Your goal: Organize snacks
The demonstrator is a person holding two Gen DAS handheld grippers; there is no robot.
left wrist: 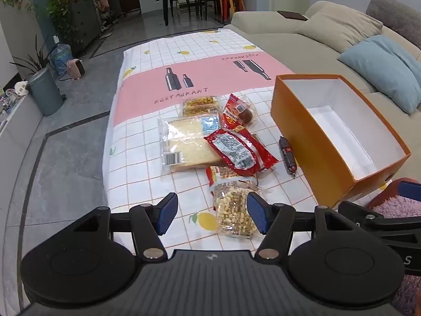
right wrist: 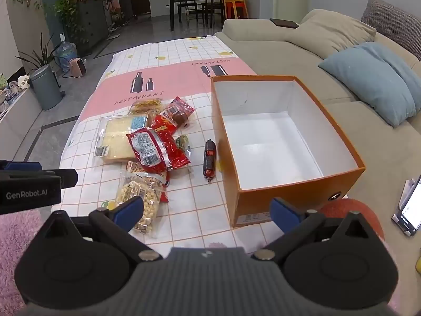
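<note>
A long low table (left wrist: 147, 121), covered by a gridded cloth with a pink band and lemon prints, is seen stretching away from the cameras, with a beige sofa (left wrist: 297, 44) along its right side. On the right of the table an open orange box (right wrist: 294, 194) with a white inside is set; nothing is seen in it. The snacks are gathered in a loose pile to the left of the box. A clear pack of sliced bread (left wrist: 184, 144) is laid at the left of the pile, partly overlapped by a red foil packet (left wrist: 236, 151). Beyond these, a flat pack of yellow-brown pieces (left wrist: 201, 105) and a red-and-clear wrapper holding a dark brown item (left wrist: 240, 113) are found. At the near end a clear bag of pale nuts (left wrist: 234, 210) is laid. A small dark red sausage (right wrist: 209, 162) is placed alone just beside the left wall of the box.

The left gripper (left wrist: 211, 214) is held above the near table edge with its jaws apart, the nut bag seen past its right pad; no contact can be made out. The right gripper (right wrist: 208, 214) is held with jaws spread wide over the near-left corner of the box, nothing clamped.
</note>
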